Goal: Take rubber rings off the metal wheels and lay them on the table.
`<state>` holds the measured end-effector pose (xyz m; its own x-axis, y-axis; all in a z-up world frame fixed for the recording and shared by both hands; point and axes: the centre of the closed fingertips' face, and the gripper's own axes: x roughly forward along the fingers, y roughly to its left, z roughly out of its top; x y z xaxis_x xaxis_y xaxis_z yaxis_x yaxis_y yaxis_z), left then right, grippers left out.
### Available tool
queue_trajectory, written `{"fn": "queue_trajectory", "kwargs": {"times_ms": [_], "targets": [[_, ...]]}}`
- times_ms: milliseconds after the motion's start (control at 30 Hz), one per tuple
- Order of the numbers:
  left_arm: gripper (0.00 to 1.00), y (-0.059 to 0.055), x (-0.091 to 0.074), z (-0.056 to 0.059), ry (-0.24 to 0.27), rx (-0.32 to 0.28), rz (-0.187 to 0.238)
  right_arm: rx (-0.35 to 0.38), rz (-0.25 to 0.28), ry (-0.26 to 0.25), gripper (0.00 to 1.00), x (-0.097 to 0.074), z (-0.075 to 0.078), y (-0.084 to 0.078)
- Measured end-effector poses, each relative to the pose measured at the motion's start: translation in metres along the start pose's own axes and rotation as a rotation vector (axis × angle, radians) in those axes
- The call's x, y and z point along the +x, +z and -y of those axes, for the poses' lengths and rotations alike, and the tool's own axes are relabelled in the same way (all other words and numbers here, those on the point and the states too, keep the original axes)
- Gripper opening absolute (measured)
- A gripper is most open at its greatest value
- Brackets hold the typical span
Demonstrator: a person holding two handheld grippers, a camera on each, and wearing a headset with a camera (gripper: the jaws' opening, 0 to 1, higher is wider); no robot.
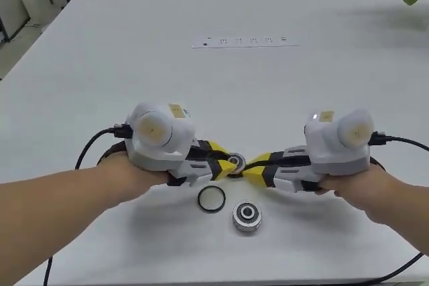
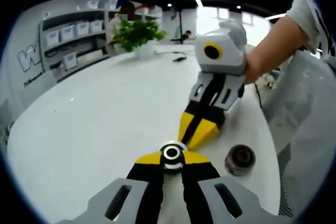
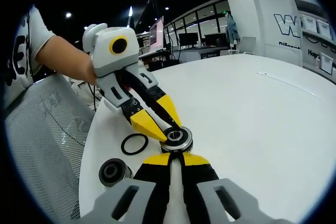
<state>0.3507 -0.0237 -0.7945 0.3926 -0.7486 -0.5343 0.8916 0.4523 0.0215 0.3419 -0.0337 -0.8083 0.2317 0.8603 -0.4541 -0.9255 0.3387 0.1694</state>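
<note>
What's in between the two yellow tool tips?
A small metal wheel sits right between the left tool and the right tool, where their tips meet. The head view shows it best.

The worktop (image 1: 201, 92) lies open from 9 through 12 to 3 o'clock, broken by a socket strip (image 1: 244, 41) far off at 12. At centre my left hand-held gripper (image 1: 224, 163) and right hand-held gripper (image 1: 249, 169) meet tip to tip on a metal wheel (image 1: 234, 163). At 6, near them, a loose rubber ring (image 1: 212, 199) and second wheel (image 1: 247, 214) lie in my path.

Large "W" on a white wall panel (image 3: 273, 30), rest cut off, smaller line beneath too blurred to read
</note>
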Motion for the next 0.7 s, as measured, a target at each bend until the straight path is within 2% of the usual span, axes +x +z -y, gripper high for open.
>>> {"fn": "queue_trajectory", "kwargs": {"times_ms": [333, 400, 700], "targets": [[0.12, -0.0004, -0.0001, 0.0002, 0.001, 0.009, -0.004, 0.031, -0.001, -0.001, 0.0, -0.0011, 0.0017, -0.0002], [0.12, -0.0003, -0.0001, 0.0003, 0.002, 0.011, -0.005, 0.067, 0.007, -0.001, 0.0, -0.0021, 0.002, -0.0004], [0.12, 0.0002, 0.0002, 0.0006, 0.006, 0.014, -0.009, 0.134, 0.032, 0.002, 0.0, -0.0061, 0.0047, 0.002]]}}
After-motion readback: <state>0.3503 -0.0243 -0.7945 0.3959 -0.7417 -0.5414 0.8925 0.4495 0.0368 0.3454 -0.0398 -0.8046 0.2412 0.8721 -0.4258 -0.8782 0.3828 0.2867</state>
